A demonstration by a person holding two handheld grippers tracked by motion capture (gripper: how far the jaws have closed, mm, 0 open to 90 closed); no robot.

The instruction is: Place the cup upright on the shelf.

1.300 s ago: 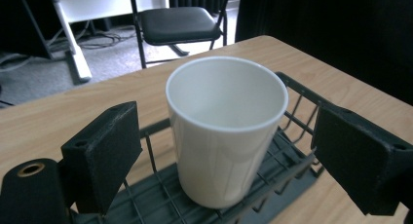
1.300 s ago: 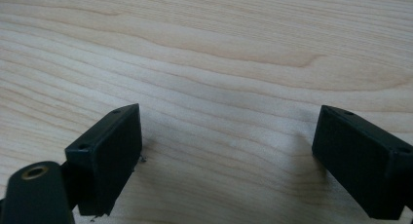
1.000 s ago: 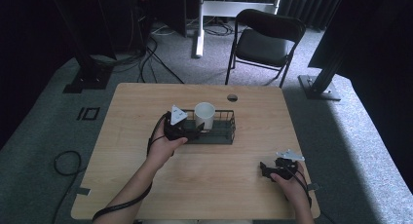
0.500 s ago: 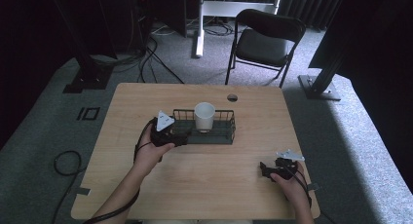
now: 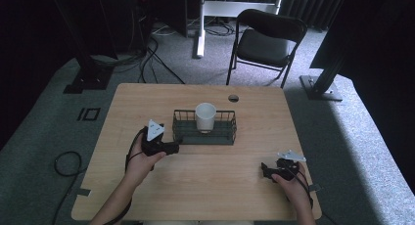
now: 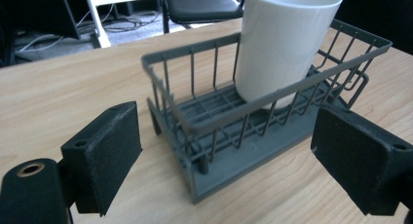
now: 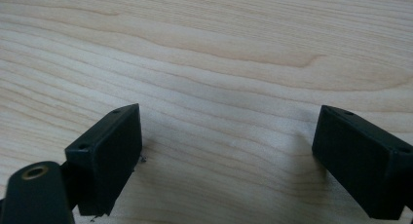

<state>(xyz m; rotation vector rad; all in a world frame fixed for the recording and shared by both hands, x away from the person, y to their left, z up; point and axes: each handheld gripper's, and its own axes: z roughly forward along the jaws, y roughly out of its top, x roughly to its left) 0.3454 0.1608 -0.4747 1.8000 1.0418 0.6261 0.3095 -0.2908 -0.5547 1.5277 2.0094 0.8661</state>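
Note:
A white cup (image 5: 205,117) stands upright in a dark grey wire basket (image 5: 222,137) at the middle of the wooden table (image 5: 205,186). My left gripper (image 5: 176,147) is just off the basket's left end, open, nothing between its jaws. Its own view shows the basket's corner (image 6: 195,121) and the cup (image 6: 282,44) straight ahead between the spread jaws. My right gripper (image 5: 264,171) rests low over the table near the front right, open and empty. Bare wood (image 7: 224,112) lies between its jaws in the right gripper view.
A round cable hole (image 5: 233,98) sits near the table's far edge. Behind the table stands a black folding chair (image 5: 266,39). Cables (image 5: 63,161) lie on the floor at the left. A dark stand foot (image 5: 318,88) is off the table's far right corner.
My left gripper has pulled back leftward from the cup in the basket, out past the basket's left end. The right gripper has stayed where it was.

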